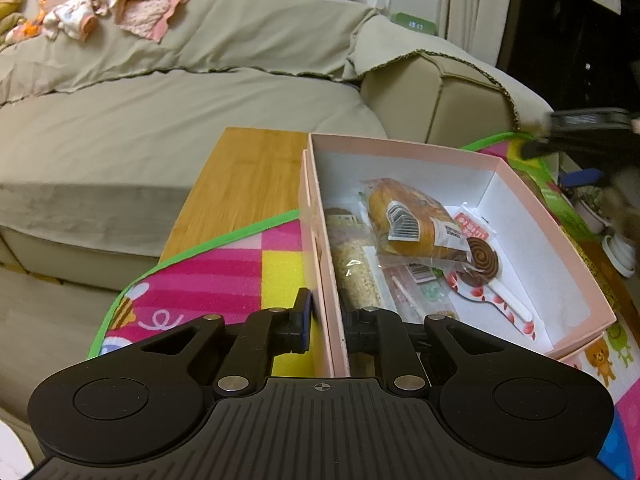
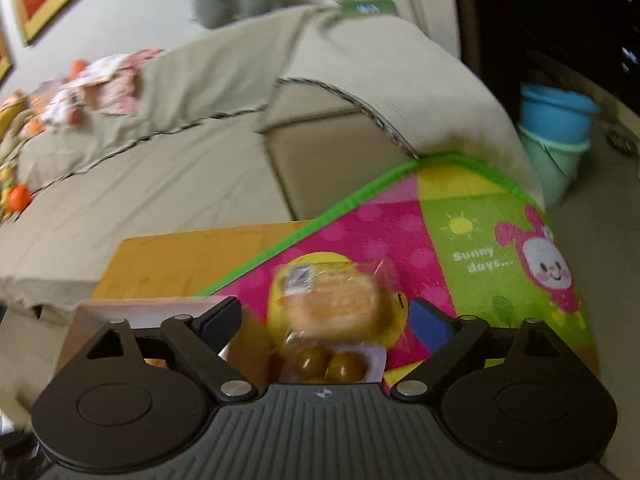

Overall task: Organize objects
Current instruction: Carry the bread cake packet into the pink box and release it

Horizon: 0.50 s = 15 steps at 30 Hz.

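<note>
A pink open box (image 1: 532,184) stands on a colourful play mat (image 1: 240,276). Inside lie a wrapped bread (image 1: 412,220), a brown spiral lollipop (image 1: 482,262), a grain snack bar (image 1: 354,268) and small packets. My left gripper (image 1: 328,322) is shut on the box's near left wall, one finger outside, one inside. In the right wrist view my right gripper (image 2: 326,318) is open above the mat; a wrapped bun (image 2: 336,300) and a packet of green olives (image 2: 332,366) lie between its fingers, blurred. The right gripper shows blurred at the right edge of the left view (image 1: 580,128).
A wooden board (image 1: 244,184) lies under the mat, beside a beige sofa (image 1: 180,104) with clothes (image 1: 116,8) on its back. Blue and green buckets (image 2: 556,136) stand on the floor at the right. The pink box corner (image 2: 132,308) shows left of the right gripper.
</note>
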Each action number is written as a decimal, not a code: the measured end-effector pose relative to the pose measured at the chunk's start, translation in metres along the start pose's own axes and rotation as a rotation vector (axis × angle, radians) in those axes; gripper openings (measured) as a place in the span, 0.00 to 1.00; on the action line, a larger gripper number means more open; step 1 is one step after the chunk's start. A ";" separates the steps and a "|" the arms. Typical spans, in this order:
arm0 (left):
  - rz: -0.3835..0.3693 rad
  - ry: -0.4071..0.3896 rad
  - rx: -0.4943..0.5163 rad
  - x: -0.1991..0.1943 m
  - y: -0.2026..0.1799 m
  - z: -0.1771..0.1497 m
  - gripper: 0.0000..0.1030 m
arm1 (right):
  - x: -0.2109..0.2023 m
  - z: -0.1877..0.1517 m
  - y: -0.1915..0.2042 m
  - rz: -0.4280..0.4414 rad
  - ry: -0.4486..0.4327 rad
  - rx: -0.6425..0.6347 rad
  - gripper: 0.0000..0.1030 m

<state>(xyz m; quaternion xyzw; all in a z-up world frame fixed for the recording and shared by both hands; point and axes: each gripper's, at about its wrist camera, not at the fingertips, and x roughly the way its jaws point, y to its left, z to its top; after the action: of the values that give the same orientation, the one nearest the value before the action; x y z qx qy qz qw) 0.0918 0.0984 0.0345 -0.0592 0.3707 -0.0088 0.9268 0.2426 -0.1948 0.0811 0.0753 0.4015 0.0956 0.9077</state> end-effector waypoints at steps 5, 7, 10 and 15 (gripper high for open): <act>0.005 0.004 0.009 0.000 -0.001 0.000 0.14 | 0.060 0.021 0.004 -0.070 0.025 0.028 0.89; 0.005 0.006 0.008 0.000 -0.001 -0.001 0.14 | 0.077 0.024 0.003 -0.089 0.072 0.018 0.82; 0.005 0.005 0.007 0.000 -0.001 -0.001 0.14 | 0.081 0.022 -0.002 -0.063 0.101 0.004 0.76; 0.004 0.009 -0.001 0.001 0.000 -0.003 0.14 | 0.053 0.008 -0.015 0.003 0.137 -0.041 0.70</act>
<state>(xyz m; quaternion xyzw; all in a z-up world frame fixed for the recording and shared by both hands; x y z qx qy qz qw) 0.0906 0.0984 0.0319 -0.0588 0.3751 -0.0069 0.9251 0.2851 -0.1971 0.0459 0.0507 0.4606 0.1101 0.8793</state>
